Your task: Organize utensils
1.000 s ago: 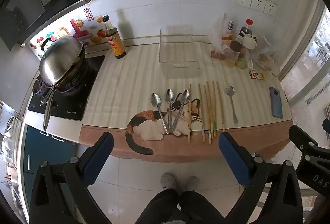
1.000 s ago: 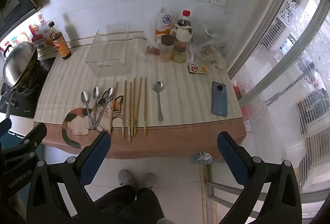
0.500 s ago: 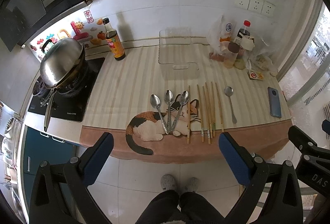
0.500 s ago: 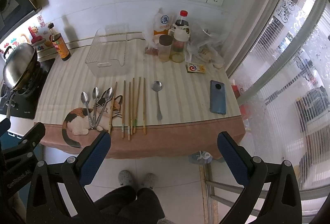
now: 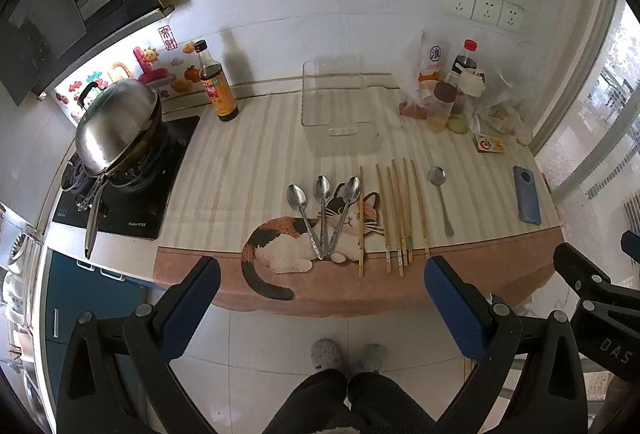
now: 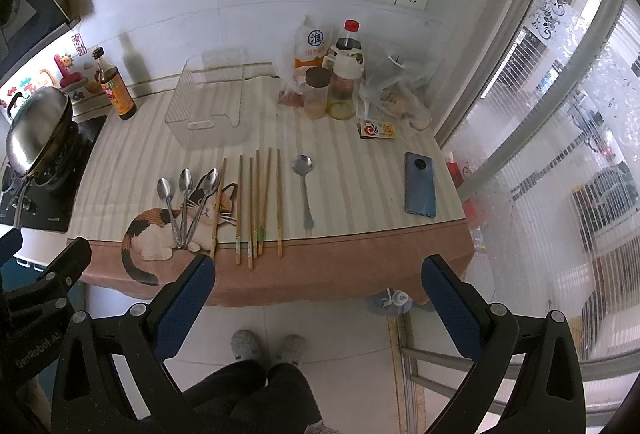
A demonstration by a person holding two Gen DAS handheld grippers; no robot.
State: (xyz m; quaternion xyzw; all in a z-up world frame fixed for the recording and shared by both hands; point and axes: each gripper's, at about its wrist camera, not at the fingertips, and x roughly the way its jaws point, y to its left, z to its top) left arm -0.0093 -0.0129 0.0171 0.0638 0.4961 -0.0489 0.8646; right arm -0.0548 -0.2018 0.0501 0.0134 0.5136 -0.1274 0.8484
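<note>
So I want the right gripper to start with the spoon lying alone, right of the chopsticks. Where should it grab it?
Grip the lone spoon mid-handle, coming straight down with the open right gripper, fingers either side of the thin shaft. It lies flat, bowl toward the wall and handle toward the counter edge, apart from the chopsticks, so the handle is probably easier to pinch than the wide bowl.

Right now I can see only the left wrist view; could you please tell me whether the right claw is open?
Observer: Yes, the right claw is open and empty, held short of the table.
Operator: Thank you. Is there anything on the floor on that side?
Observer: A pale slipper-like item lies on the floor under the table's right end.
</note>
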